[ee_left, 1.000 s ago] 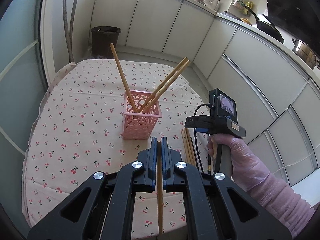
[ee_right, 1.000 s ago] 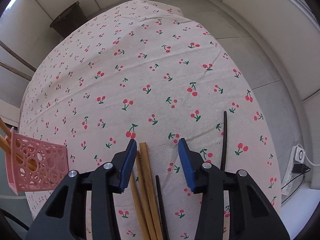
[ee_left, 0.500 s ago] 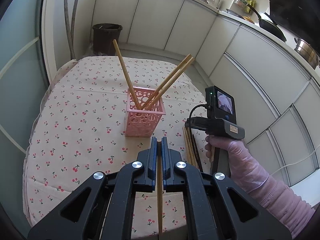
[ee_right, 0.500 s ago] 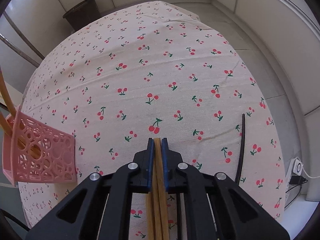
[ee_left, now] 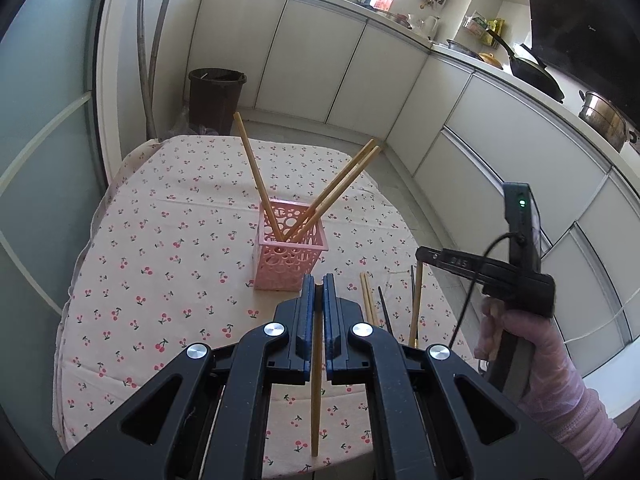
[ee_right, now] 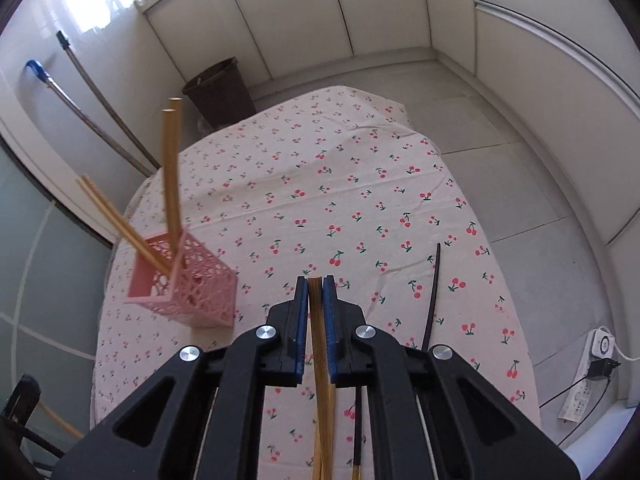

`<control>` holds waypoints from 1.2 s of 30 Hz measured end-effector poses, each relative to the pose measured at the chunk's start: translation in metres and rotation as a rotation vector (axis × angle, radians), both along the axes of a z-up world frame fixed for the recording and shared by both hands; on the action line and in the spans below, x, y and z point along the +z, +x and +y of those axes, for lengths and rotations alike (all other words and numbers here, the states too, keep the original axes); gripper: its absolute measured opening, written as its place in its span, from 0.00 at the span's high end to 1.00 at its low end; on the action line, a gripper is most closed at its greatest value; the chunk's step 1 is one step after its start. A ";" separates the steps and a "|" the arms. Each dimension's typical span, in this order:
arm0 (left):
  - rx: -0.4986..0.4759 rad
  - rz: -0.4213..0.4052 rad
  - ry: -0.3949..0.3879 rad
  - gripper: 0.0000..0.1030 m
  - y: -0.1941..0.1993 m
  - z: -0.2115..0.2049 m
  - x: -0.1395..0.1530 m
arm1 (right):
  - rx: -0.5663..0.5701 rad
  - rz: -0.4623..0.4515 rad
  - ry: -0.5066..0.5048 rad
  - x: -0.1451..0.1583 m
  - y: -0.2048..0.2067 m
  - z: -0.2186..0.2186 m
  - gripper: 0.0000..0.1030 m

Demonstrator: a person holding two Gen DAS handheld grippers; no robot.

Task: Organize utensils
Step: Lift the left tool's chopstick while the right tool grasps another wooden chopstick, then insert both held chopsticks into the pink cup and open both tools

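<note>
A pink perforated basket (ee_left: 289,254) stands on the cherry-print tablecloth (ee_left: 160,264) with several wooden chopsticks (ee_left: 256,176) leaning in it; it also shows in the right wrist view (ee_right: 188,290). My left gripper (ee_left: 317,286) is shut on one wooden chopstick (ee_left: 316,384), held just in front of the basket. My right gripper (ee_right: 316,284) is shut on wooden chopsticks (ee_right: 322,380) and holds them above the cloth, right of the basket. In the left wrist view the right gripper's body (ee_left: 516,276) is raised, with a wooden chopstick (ee_left: 416,304) hanging under it.
Wooden chopsticks (ee_left: 368,300) and a black chopstick (ee_left: 385,312) lie on the cloth right of the basket. Another black chopstick (ee_right: 432,292) lies near the right edge. A dark bin (ee_left: 216,92) stands behind the table. A power strip (ee_right: 580,396) lies on the floor.
My right gripper shut on wooden chopsticks lying on the cloth and lifted them up. My left gripper stayed shut on its chopstick and rose a little.
</note>
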State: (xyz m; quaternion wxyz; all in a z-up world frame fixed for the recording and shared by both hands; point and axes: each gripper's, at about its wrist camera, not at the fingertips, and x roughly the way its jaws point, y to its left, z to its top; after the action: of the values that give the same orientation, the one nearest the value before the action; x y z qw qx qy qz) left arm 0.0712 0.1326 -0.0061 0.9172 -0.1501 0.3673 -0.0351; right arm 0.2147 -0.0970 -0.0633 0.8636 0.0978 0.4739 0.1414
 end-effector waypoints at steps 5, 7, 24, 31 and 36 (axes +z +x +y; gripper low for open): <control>-0.013 -0.032 0.008 0.96 -0.009 -0.005 0.010 | 0.091 -0.079 0.007 0.032 -0.044 -0.001 0.92; -0.023 -0.046 0.019 0.96 -0.013 -0.009 0.015 | 0.117 -0.102 0.016 0.040 -0.058 -0.002 0.92; 0.077 -0.208 0.013 0.96 -0.022 0.019 0.080 | 0.134 -0.249 0.184 0.141 -0.082 -0.010 0.92; 0.156 -0.309 0.010 0.96 0.009 0.032 0.124 | 0.070 -0.358 0.284 0.190 -0.056 -0.018 0.93; 0.200 -0.331 0.024 0.96 0.042 0.036 0.132 | 0.033 -0.376 0.344 0.197 -0.035 -0.020 0.93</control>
State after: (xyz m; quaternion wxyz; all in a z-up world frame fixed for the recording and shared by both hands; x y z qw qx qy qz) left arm 0.1133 0.1682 0.1260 0.9657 -0.1673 0.1953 0.0365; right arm 0.1797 -0.1173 0.1342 0.9049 0.2072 0.2753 0.2498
